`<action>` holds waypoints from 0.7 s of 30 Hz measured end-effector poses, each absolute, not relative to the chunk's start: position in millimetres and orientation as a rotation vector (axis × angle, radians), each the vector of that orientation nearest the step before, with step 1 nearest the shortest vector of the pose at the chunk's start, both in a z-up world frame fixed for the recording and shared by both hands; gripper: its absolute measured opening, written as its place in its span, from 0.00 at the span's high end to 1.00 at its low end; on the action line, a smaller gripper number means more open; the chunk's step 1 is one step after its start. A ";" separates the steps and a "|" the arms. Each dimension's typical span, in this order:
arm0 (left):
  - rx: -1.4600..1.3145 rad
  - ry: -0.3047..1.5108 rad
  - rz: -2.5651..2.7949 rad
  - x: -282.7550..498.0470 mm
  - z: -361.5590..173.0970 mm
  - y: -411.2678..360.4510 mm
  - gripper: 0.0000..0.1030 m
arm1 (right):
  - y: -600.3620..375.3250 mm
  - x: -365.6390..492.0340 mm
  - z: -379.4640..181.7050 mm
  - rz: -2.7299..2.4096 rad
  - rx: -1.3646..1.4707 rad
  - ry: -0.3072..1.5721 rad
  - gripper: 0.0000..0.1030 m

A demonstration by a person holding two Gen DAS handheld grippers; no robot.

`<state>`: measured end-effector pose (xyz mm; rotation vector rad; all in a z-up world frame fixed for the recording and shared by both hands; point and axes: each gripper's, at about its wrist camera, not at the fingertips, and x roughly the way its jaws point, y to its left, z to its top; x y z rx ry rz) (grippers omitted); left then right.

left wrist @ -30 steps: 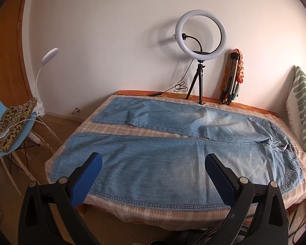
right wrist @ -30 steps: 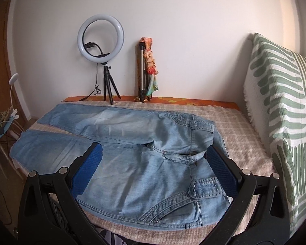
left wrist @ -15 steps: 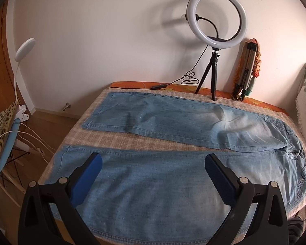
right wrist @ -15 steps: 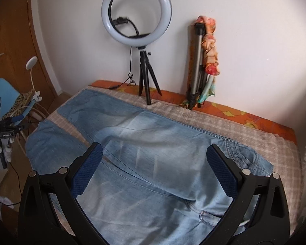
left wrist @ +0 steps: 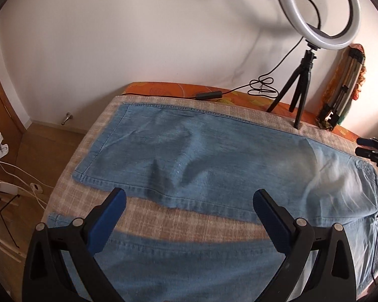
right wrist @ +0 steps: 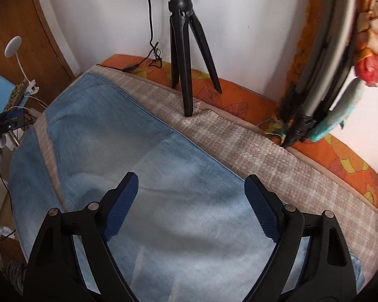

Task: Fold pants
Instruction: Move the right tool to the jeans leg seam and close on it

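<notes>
Left wrist view: the pants (left wrist: 214,156) lie flat on the bed (left wrist: 148,216), legs spread apart. The left gripper (left wrist: 189,201) hovers over the gap between the legs, fingers wide and empty. The right gripper (right wrist: 191,183), fingers just narrowing yet empty, hangs above the far leg. Pinch the far leg's outer seam at two spaced points, lift evenly, and lay it over the near leg. A ring light (left wrist: 317,12) on its tripod (right wrist: 186,50) stands against the white wall.

**Soft daylight, fisheye warp, motion smear**

Even, fairly bright light. White circular ring lamp on black tripod (left wrist: 317,12) throws faint grey shadows on pale wall (left wrist: 138,37). Light-blue denim pants (left wrist: 214,156) smear near right edge. Black vignette corners; edges bow strongly.
</notes>
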<state>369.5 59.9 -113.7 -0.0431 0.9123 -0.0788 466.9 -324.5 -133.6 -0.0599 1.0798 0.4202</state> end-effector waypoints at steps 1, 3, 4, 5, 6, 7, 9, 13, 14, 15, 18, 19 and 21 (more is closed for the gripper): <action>-0.059 0.924 -0.077 378.4 -118.8 63.3 0.01 | -319.0 473.6 -140.8 0.426 -0.087 1.082 0.14; -0.083 0.937 -0.060 394.8 -128.6 69.4 0.01 | -311.1 485.8 -153.9 0.431 -0.128 1.089 0.14; -0.085 0.942 -0.053 402.4 -133.6 71.3 0.01 | -308.6 491.8 -159.4 0.433 -0.137 1.096 0.14; -0.076 0.950 -0.045 410.5 -138.9 72.6 0.01 | -307.0 496.1 -163.6 0.440 -0.142 1.101 0.14; -0.063 0.957 -0.036 416.8 -144.0 73.4 0.01 | -304.6 500.2 -167.1 0.451 -0.146 1.106 0.14; -0.050 0.965 -0.033 423.0 -148.4 75.2 0.01 | -302.6 503.6 -170.7 0.458 -0.154 1.112 0.14; -0.031 0.976 -0.023 432.7 -155.1 78.4 0.01 | -298.1 509.3 -178.7 0.462 -0.175 1.129 0.14; -0.040 0.983 -0.004 450.4 -161.3 90.7 0.01 | -284.9 505.9 -189.9 0.490 -0.225 1.139 0.19; -0.052 0.982 0.004 454.5 -162.1 94.8 0.01 | -282.6 503.0 -189.0 0.496 -0.233 1.128 0.25; -0.066 0.983 0.010 458.2 -162.6 98.7 0.01 | -282.8 501.8 -187.3 0.501 -0.219 1.126 0.27; -0.102 0.996 0.017 470.3 -163.4 103.9 0.01 | -284.1 497.9 -183.3 0.478 -0.202 1.113 0.52; -0.107 0.998 0.017 474.6 -163.2 103.6 0.01 | -284.8 496.4 -181.1 0.474 -0.199 1.112 0.74; -0.111 0.998 0.025 483.0 -162.6 102.9 0.01 | -285.8 493.4 -176.9 0.474 -0.188 1.111 0.87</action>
